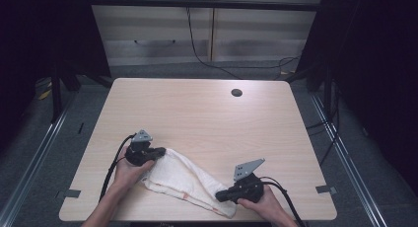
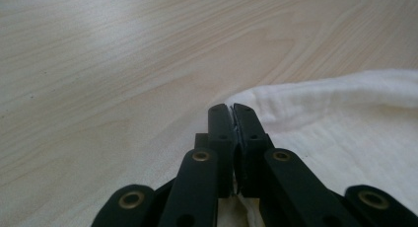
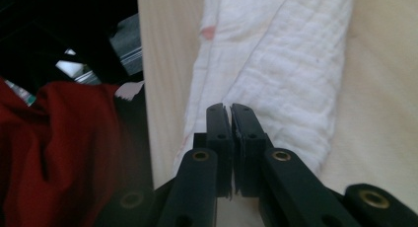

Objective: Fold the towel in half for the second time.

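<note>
Table (image 1: 197, 113) carries a white towel (image 1: 185, 180) near its front edge, bunched into a long roll whose axis runs from upper left down toward the right front corner. It looks light, soft and floppy, bound to sag between grips, so its two ends seem the best places to hold. Left gripper (image 1: 160, 152) has its jaws pressed together on the towel's left end, and right gripper (image 1: 220, 196) is likewise closed on the right end.

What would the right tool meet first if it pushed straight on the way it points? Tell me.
Judging by the right gripper view, the right tool points along the white towel, which lies lengthwise ahead of its closed jaws. It would likely plough further into the towel first; beyond that the left tool sits at the far end.
</note>
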Tool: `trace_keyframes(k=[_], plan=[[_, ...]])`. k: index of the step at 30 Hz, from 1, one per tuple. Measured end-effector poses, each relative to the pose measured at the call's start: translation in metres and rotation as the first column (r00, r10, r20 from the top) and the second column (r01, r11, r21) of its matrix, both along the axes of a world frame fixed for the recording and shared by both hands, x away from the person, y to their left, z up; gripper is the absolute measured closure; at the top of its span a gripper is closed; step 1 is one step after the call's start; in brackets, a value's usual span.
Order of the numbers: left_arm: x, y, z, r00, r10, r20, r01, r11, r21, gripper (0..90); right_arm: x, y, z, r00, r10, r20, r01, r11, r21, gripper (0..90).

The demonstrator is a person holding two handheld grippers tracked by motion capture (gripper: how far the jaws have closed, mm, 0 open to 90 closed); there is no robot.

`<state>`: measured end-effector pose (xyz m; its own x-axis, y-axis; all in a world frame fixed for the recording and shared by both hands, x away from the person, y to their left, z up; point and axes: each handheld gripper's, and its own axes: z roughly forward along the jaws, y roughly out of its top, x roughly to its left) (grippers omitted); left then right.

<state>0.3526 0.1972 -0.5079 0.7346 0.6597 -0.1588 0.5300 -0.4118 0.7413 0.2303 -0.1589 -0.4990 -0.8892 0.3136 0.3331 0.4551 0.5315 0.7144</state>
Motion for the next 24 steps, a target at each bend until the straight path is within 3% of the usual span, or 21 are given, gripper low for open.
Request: trace_keyframes(k=[1, 4, 5, 9, 10, 14, 16, 19, 22, 23, 24], plan=[[0.001, 0.0, 0.0, 1.0, 0.001, -0.004, -0.001, 1.0, -0.002, 87.5, -0.001, 0.003, -0.002, 0.9999, 0.01, -0.002, -0.01, 1.0, -0.027, 87.2], [0.002, 0.001, 0.0, 1.0, 0.005, -0.007, -0.005, 1.0, -0.007, 87.6, 0.0, 0.004, -0.004, 0.9997, 0.019, -0.014, -0.019, 0.999, -0.027, 87.5], [0.002, 0.001, 0.003, 0.9999, 0.01, -0.008, -0.01, 0.9992, -0.038, 87.6, 0.001, 0.006, -0.002, 1.0, 0.007, -0.002, -0.008, 0.998, -0.054, 87.6], [0.002, 0.003, 0.013, 0.9996, 0.012, 0.027, -0.01, 0.9968, -0.08, 87.6, 0.005, 0.005, -0.001, 0.9997, -0.018, 0.015, 0.019, 0.997, -0.071, 87.7], [0.0, 0.006, 0.02, 0.9985, 0.017, 0.052, -0.011, 0.993, -0.118, 87.6, 0.011, 0.005, 0.001, 0.9987, -0.036, 0.035, 0.039, 0.995, -0.091, 87.7], [-0.005, 0.009, 0.031, 0.9957, 0.019, 0.09, -0.005, 0.9887, -0.15, 87.6, 0.021, 0.001, 0.002, 0.9958, -0.072, 0.055, 0.078, 0.991, -0.113, 87.7], [-0.01, 0.01, 0.042, 0.9928, 0.01, 0.119, 0.013, 0.9826, -0.185, 87.6, 0.032, -0.005, 0.003, 0.9903, -0.117, 0.075, 0.126, 0.983, -0.13, 87.8], [-0.016, 0.005, 0.054, 0.9872, -0.015, 0.159, 0.048, 0.9781, -0.203, 87.6, 0.044, -0.011, 0.004, 0.9827, -0.159, 0.095, 0.172, 0.973, -0.152, 87.8], [-0.023, 0.001, 0.058, 0.9844, -0.044, 0.17, 0.078, 0.977, -0.198, 87.5, 0.055, -0.014, 0.004, 0.9747, -0.188, 0.121, 0.207, 0.964, -0.169, 87.9], [-0.033, -0.005, 0.06, 0.9768, -0.097, 0.191, 0.125, 0.9821, -0.141, 87.5, 0.057, -0.014, 0.005, 0.9708, -0.202, 0.129, 0.222, 0.96, -0.172, 87.9], [-0.033, -0.005, 0.06, 0.9768, -0.097, 0.191, 0.125, 0.9821, -0.141, 87.5, 0.057, -0.014, 0.005, 0.9708, -0.202, 0.129, 0.222, 0.96, -0.172, 87.9]])
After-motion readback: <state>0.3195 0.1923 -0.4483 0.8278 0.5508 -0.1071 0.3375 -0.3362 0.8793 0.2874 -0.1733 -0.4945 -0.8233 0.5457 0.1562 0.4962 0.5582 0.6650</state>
